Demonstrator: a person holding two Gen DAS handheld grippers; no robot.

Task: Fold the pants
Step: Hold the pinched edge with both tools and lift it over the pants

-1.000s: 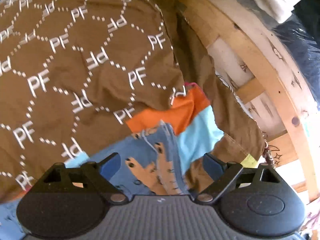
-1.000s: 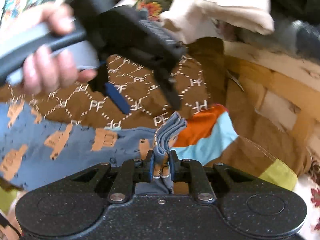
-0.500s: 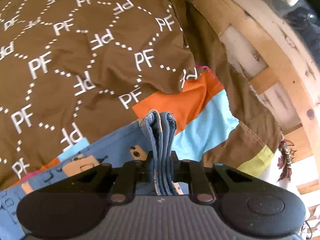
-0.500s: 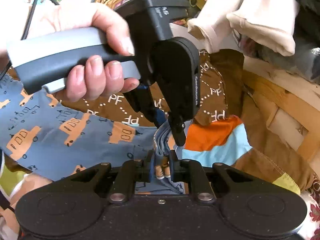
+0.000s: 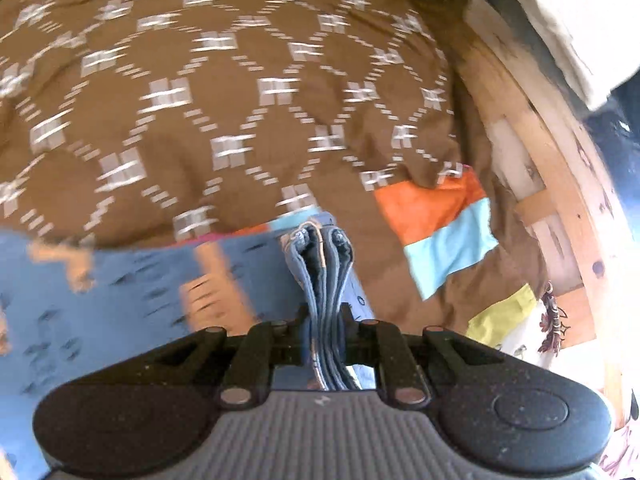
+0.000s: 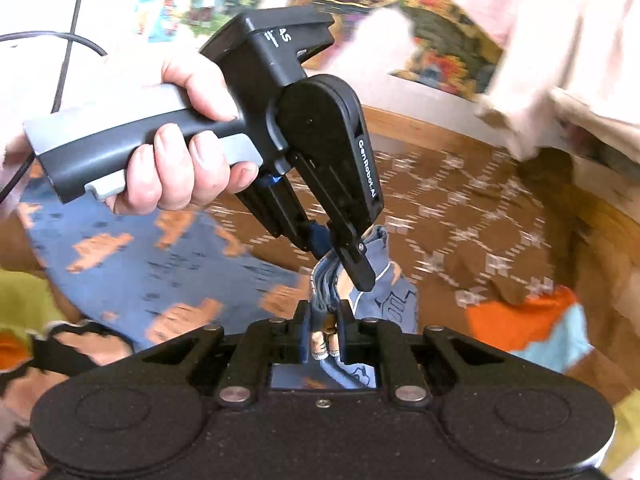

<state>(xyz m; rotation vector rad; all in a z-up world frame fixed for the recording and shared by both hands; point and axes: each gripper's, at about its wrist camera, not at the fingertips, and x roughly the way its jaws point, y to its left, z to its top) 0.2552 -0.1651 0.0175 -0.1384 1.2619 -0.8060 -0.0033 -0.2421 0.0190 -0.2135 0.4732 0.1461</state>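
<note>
**Both clamps on one bunched edge of the pants**

Nearest my right camera, the right hand-held gripper (image 6: 323, 330) has its fingers pressed together on a thick stack of blue fabric layers. Just beyond it, the left hand-held gripper (image 6: 338, 258) bites the same bunch from above; its own view shows that left tool (image 5: 323, 322) closed on several stacked hems. So the pants (image 6: 160, 264), blue with orange vehicle prints, hang from both clamps near one end, and the rest trails away to my left over the brown patterned bedspread (image 5: 240, 100).

The risk I see: the two grips sit almost touching, so any pull apart could drag a layer out of one clamp and undo the stack. The motion blur suggests fast travel, which would make a slip likelier.

The garment's long axis seems to run from the clamps leftward, the gripped end pointing up. Farther off stands the wooden bed frame (image 5: 560, 184).
</note>
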